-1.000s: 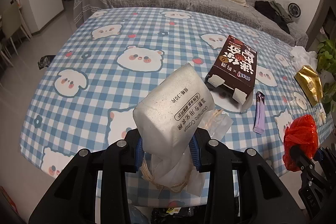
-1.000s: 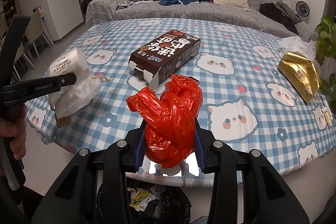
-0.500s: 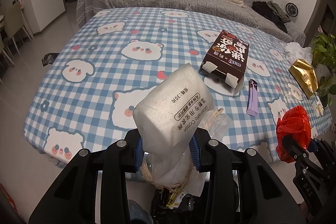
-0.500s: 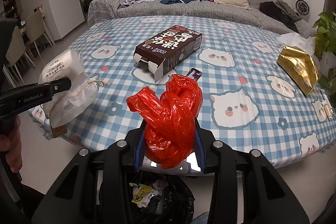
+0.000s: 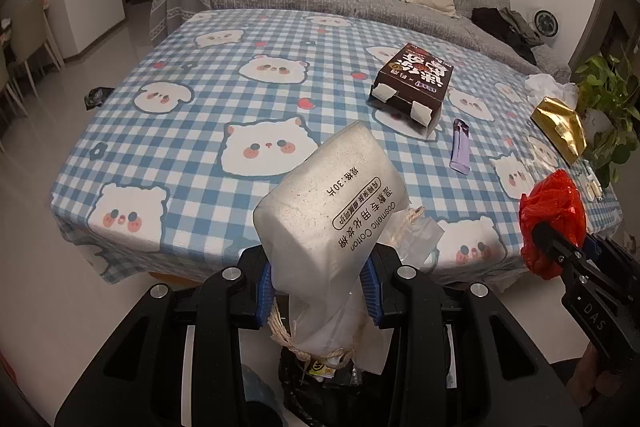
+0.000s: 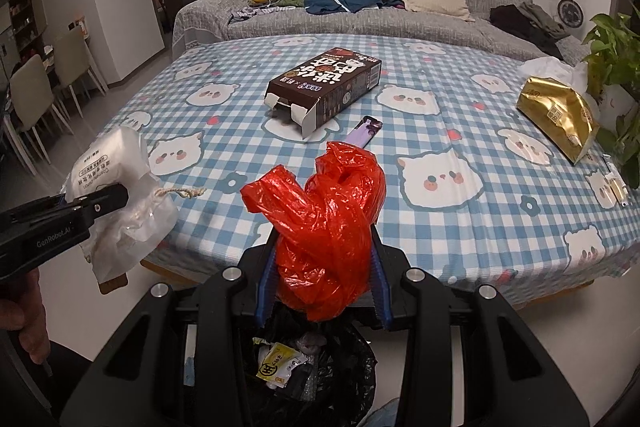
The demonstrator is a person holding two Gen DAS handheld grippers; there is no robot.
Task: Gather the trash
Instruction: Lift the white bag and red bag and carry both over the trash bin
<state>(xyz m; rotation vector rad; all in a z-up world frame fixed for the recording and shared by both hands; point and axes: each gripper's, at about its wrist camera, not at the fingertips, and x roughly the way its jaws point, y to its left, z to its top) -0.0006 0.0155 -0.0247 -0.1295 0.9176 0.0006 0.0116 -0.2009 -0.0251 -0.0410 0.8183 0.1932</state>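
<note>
Left tool (image 5: 318,291) clenched on a white cotton-pad pack (image 5: 332,203), its loose clear wrapper and twine drawstring (image 5: 282,325) hanging below the blue pads. Right tool (image 6: 322,281) clenched on a crumpled red plastic bag (image 6: 324,227). Both loads held off the near edge of the tabletop (image 5: 168,131), above a bin with a black liner (image 6: 320,375) that already holds a yellow sachet and other scraps.

More trash lies on the checked cloth: an open brown carton (image 6: 324,87), a purple wrapper (image 5: 460,147), a gold foil bag (image 6: 556,115), crumpled white paper (image 6: 548,67) beside a potted plant (image 6: 616,43).

Step in hand, by my reading: letting both items go into the bin.

Risks:
- Bin mouth sits mostly under the right tool; in the left view only a sliver of liner shows below the pack. Letting go from there could send the pack onto the floor or the rim.
- Drawstring or wrapper may snag on a pad and stay hanging once the jaws part.
- Red bag is light and springy; it may cling to a pad or drift aside.
- The two tools are near each other; both crowding one bin mouth could knock together.
</note>
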